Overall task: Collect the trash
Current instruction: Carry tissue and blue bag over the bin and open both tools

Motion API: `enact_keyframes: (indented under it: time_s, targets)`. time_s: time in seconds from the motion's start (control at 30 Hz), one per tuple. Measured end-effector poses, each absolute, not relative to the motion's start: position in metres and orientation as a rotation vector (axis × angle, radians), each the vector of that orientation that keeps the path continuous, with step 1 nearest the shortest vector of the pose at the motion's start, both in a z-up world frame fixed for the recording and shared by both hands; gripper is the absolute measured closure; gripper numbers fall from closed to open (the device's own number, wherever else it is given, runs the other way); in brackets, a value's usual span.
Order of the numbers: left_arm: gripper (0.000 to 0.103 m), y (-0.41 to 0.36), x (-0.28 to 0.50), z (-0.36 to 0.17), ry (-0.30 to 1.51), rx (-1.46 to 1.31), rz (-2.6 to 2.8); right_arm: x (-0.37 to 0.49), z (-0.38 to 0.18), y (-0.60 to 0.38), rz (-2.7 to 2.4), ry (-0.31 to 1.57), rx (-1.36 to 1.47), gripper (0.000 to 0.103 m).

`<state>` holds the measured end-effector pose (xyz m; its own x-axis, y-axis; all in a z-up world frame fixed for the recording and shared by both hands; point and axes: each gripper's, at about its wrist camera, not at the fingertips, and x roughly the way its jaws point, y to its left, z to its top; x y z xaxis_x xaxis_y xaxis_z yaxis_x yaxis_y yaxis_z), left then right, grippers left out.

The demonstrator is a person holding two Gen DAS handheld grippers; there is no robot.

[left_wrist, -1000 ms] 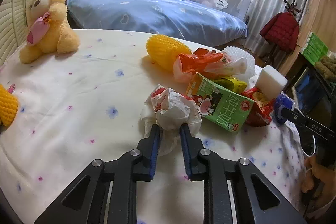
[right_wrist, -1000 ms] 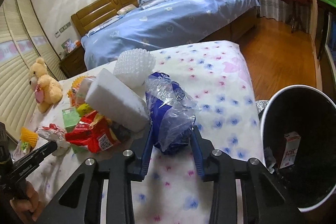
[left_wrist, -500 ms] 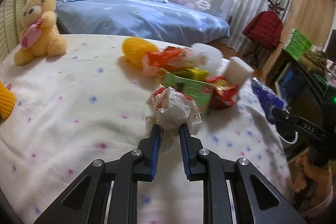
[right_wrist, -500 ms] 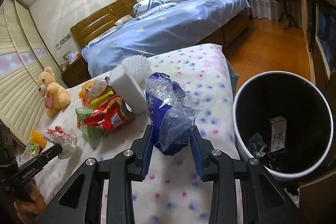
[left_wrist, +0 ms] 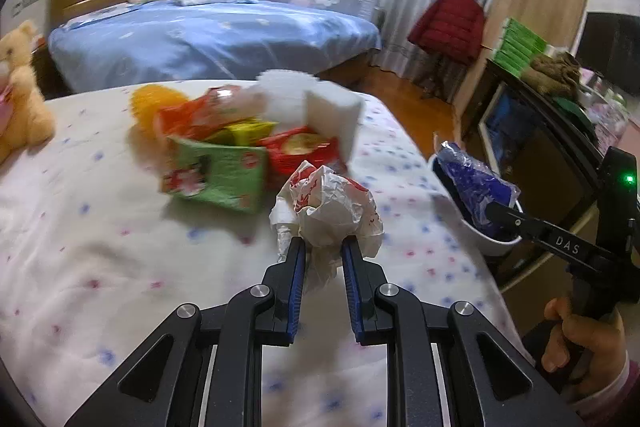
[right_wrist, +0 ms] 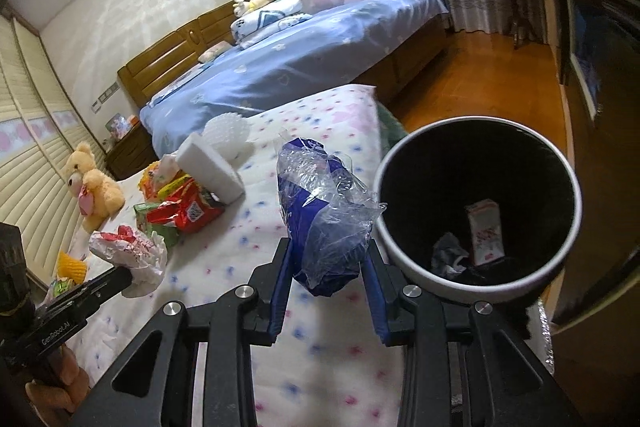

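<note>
My left gripper (left_wrist: 323,247) is shut on a crumpled white and red paper wrapper (left_wrist: 326,205), held above the flowered bedspread (left_wrist: 100,247). That wrapper (right_wrist: 128,253) also shows at the left of the right wrist view. My right gripper (right_wrist: 328,247) is shut on a crinkled blue and clear plastic bag (right_wrist: 324,215), just left of the bin's rim. The round white bin (right_wrist: 476,203) with a black inside stands off the bed's edge; a small carton (right_wrist: 486,231) and some scraps lie in it. A heap of trash (left_wrist: 240,147) remains on the bed: a green carton, red and orange packets, a white foam block.
A yellow teddy bear (right_wrist: 94,185) sits at the bed's far side. A yellow foam net (right_wrist: 72,265) lies by the left edge. Beyond stand a blue-covered bed (left_wrist: 208,35), a wooden floor, a red jacket (left_wrist: 448,23) on a rack and a dark cabinet (left_wrist: 532,131).
Both grippers have carried their loads rightward and a little up toward the bed's edge. The bin has come nearer and fuller into the right wrist view. Both grips are unchanged.
</note>
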<state>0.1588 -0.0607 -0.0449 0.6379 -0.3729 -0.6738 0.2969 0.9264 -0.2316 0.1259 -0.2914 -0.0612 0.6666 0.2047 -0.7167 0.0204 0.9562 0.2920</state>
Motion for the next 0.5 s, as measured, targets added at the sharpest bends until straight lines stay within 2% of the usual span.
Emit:
enact_keyframes:
  time_s: [0.5]
  targets:
    - [0.085,-0.113,0.183,-0.049,0.800,-0.023,-0.478,0.108,-0.059,-0.346,-0.003,0.821,0.320,0.069]
